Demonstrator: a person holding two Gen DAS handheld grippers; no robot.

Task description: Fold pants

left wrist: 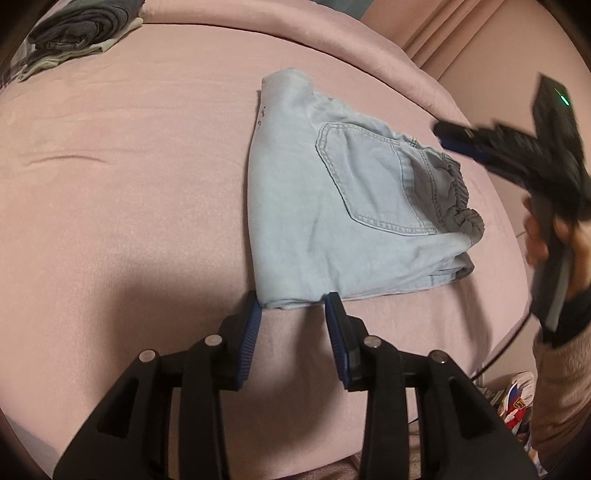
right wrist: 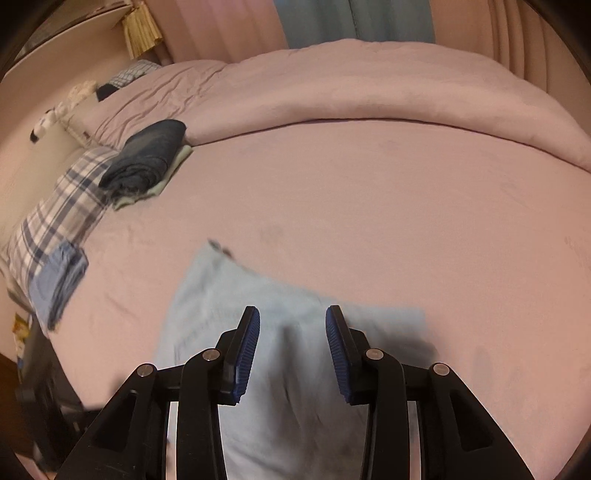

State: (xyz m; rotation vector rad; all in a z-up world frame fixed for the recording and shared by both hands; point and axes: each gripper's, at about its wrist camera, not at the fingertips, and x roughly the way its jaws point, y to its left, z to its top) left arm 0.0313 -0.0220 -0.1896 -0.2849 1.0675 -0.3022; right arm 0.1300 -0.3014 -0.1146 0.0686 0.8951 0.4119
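Light blue denim pants (left wrist: pixel 332 206) lie folded into a compact rectangle on the pink bed (left wrist: pixel 129 184), back pocket up and elastic waistband to the right. My left gripper (left wrist: pixel 293 302) is open and empty, its fingertips at the pants' near edge. My right gripper (left wrist: pixel 443 134) hovers above the waistband side, blurred. In the right wrist view the right gripper (right wrist: pixel 291 314) is open and empty above the blurred pants (right wrist: pixel 258 295).
A pile of folded dark jeans (right wrist: pixel 147 158) on light cloth sits at the bed's far side, also in the left wrist view (left wrist: pixel 81 29). A plaid pillow (right wrist: pixel 55 214) and a blue garment (right wrist: pixel 55 284) lie at the left edge. A rolled duvet (right wrist: pixel 369 85) lines the back.
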